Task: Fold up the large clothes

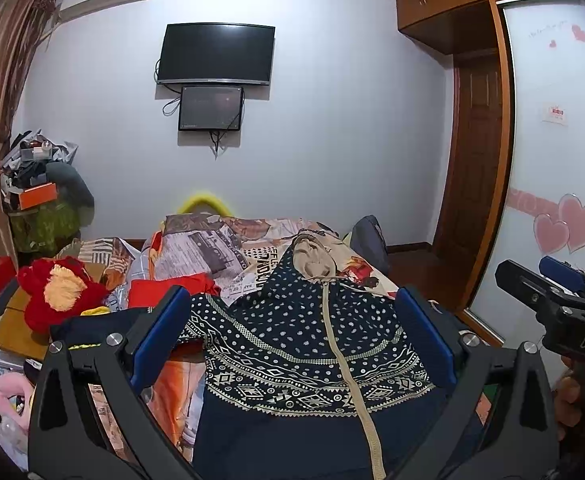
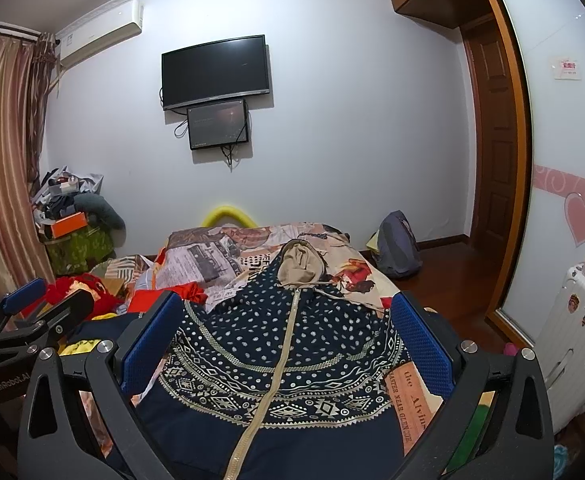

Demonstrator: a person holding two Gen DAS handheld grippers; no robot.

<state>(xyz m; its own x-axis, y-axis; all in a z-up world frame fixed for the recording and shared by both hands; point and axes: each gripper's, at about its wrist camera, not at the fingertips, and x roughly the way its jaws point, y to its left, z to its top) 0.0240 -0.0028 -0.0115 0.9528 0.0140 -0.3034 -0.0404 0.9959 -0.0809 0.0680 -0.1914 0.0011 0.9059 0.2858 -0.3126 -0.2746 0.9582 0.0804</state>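
A navy hooded jacket (image 1: 304, 344) with white dots, a geometric band and a beige zipper lies flat on the bed, its beige-lined hood (image 1: 312, 260) pointing to the far end. It also shows in the right wrist view (image 2: 292, 352). My left gripper (image 1: 292, 332) is open and empty, held above the jacket's chest. My right gripper (image 2: 288, 340) is open and empty too, above the same part. The right gripper shows at the right edge of the left wrist view (image 1: 552, 292); the left gripper shows at the left edge of the right wrist view (image 2: 32, 308).
The bed has a printed cover (image 1: 220, 252). Red clothes and a red plush (image 1: 56, 296) lie left of the jacket. A cluttered pile (image 1: 40, 184) stands in the far left corner. A backpack (image 2: 398, 246) sits on the floor at right, and a white suitcase (image 2: 572, 340) by the wardrobe.
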